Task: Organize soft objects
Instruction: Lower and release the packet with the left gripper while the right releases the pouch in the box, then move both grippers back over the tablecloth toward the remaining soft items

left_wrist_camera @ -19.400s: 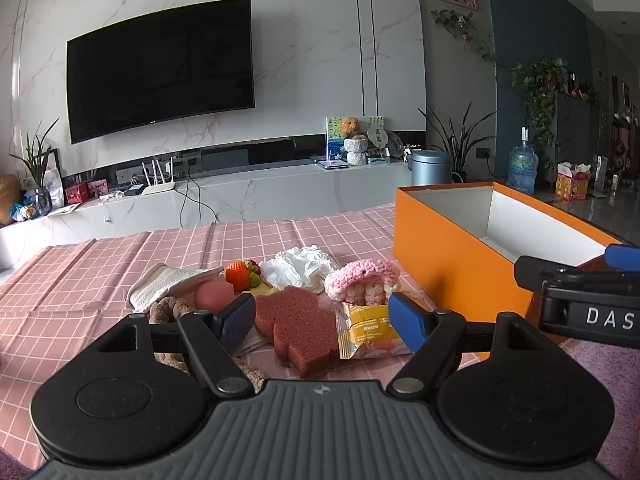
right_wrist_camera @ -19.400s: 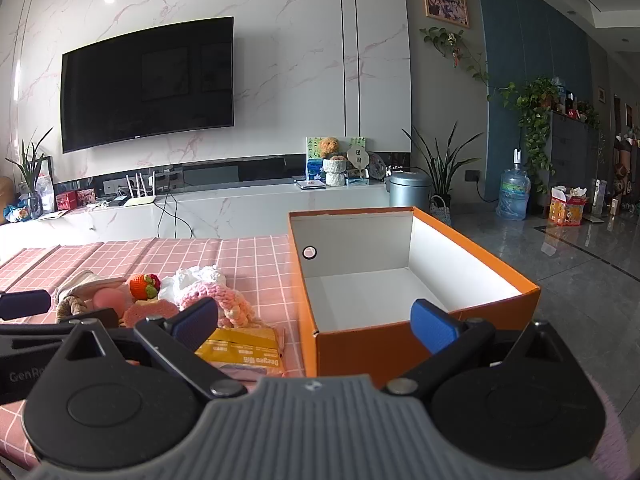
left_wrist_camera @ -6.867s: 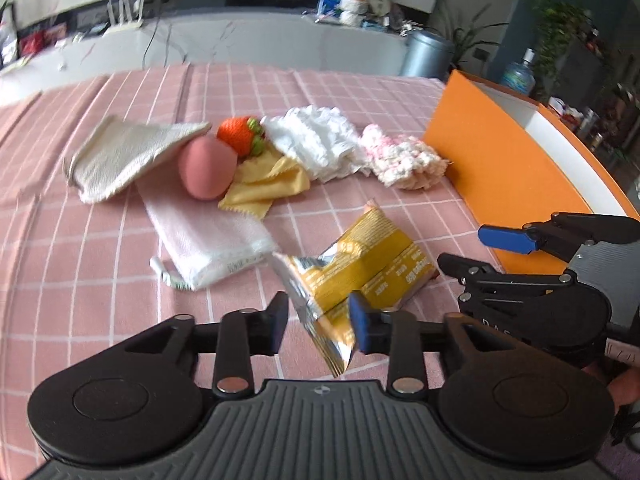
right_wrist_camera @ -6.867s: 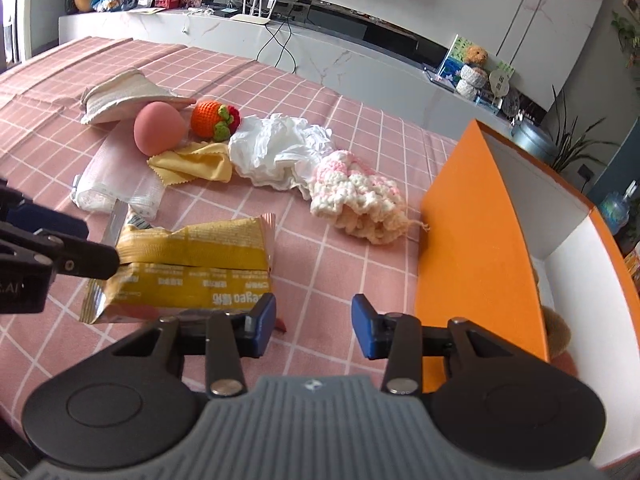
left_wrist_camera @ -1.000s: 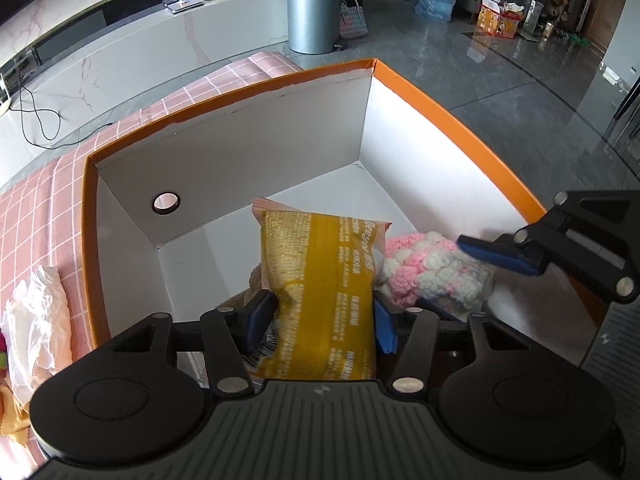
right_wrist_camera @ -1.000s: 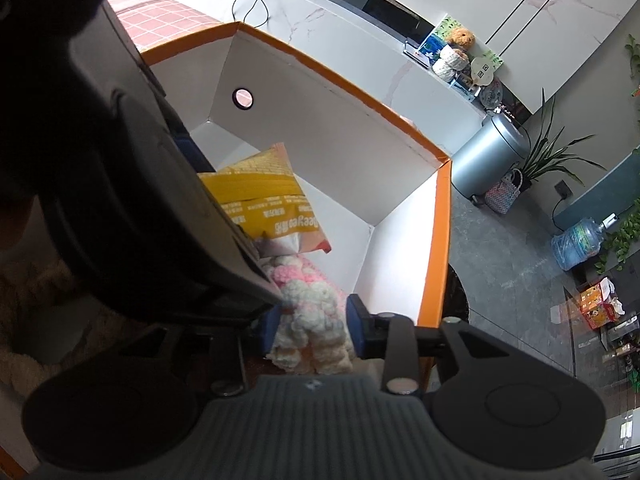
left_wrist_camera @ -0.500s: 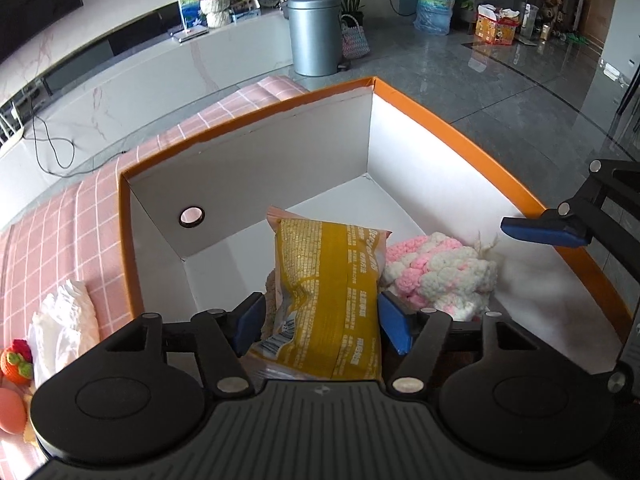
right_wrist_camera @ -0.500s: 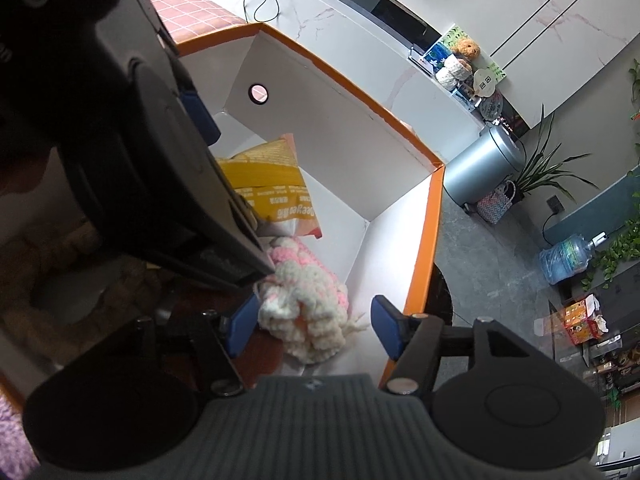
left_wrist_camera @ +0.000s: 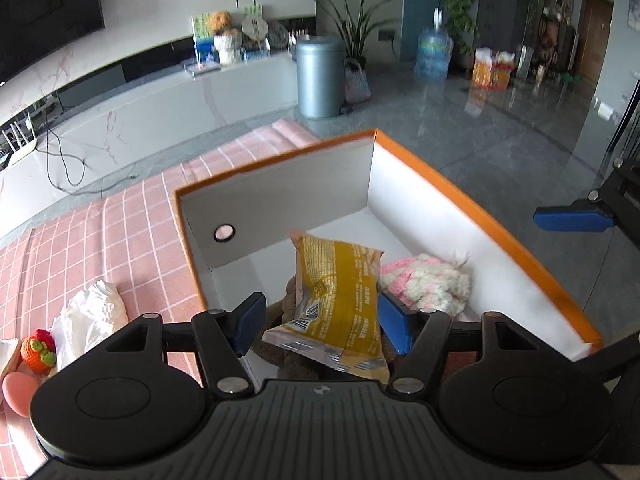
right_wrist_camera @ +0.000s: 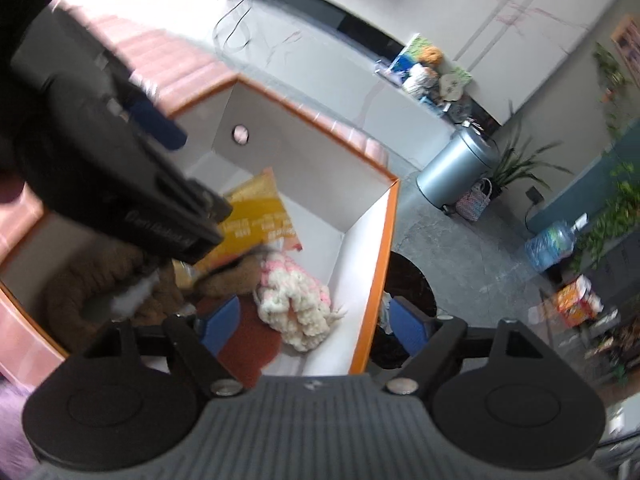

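Observation:
The orange box (left_wrist_camera: 472, 204) with white walls holds a yellow snack packet (left_wrist_camera: 336, 296), a pink-and-white knitted piece (left_wrist_camera: 424, 284) and a brown plush (right_wrist_camera: 120, 276). My left gripper (left_wrist_camera: 322, 326) hangs open above the packet, its blue pads clear of it. My right gripper (right_wrist_camera: 314, 326) is above the knitted piece (right_wrist_camera: 292, 300), its jaws opening and nothing pressed between them. A red-brown sponge (right_wrist_camera: 248, 348) lies beside that piece. One blue finger of the right gripper (left_wrist_camera: 572, 219) shows past the box's right wall. The left gripper's dark body (right_wrist_camera: 120, 168) hides part of the box.
Left of the box, on the pink checked cloth (left_wrist_camera: 120, 248), lie a white crumpled cloth (left_wrist_camera: 94, 316), a crocheted strawberry (left_wrist_camera: 38, 350) and a pink ball (left_wrist_camera: 18, 392). Beyond the table edge are grey floor, a metal bin (left_wrist_camera: 320, 76) and a low white cabinet.
Both grippers have risen and drawn back from the box. The right jaws spread and let go of the knitted piece. The left jaws widened off the packet, which stays in the box.

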### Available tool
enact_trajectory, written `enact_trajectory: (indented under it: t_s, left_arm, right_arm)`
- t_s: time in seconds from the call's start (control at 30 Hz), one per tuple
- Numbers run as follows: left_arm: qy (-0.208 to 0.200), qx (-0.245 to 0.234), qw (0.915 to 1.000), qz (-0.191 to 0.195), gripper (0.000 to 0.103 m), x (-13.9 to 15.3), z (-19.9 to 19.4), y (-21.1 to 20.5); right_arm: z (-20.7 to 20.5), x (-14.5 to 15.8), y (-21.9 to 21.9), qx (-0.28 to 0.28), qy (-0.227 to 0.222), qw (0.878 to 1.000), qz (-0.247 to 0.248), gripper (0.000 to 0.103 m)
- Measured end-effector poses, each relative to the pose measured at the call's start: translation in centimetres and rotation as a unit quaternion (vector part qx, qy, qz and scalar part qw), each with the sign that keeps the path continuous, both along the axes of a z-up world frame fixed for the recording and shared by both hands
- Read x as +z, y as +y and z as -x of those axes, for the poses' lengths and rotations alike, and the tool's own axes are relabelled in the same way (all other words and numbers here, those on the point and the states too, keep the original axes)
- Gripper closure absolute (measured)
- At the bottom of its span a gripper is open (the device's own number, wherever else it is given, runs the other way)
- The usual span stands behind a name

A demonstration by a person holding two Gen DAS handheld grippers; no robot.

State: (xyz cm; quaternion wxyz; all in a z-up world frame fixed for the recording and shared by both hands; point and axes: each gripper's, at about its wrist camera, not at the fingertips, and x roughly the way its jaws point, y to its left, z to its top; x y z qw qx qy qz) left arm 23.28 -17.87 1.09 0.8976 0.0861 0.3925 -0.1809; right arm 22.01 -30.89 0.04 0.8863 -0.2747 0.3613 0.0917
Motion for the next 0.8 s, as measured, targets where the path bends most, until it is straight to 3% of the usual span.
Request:
enact_trajectory:
  t_s: [0.1,0.27,0.5,0.63,0.8]
  left_arm:
    - [-0.021,0.001,0.9996,0.017,0.029,0.9,1.2,1.0]
    - [-0.051,0.015,0.9981,0.032,0.029,2.0,2.8,2.9]
    - [-0.084,0.031,0.9933,0.072,0.029,2.5,4.9,6.5]
    - [-0.088,0.064,0.9889,0.1,0.032,2.4,5.5,9.3]
    - [-0.098,0.11,0.9825,0.114,0.035,2.2,6.1,13.6]
  right_arm:
    - [1.1,0.9,0.5,-0.022,-0.023,0.999,-0.032,0.02]
    - [2.8,0.8,2.4,-0.068,-0.077,0.994,-0.04,0.019]
    - [4.7,1.4,4.5,-0.127,-0.131,0.976,-0.119,0.019]
    - [5.6,1.5,7.0,-0.134,-0.157,0.965,-0.161,0.019]
    - [6.0,1.0,11.0,-0.114,-0.184,0.963,-0.163,0.019]
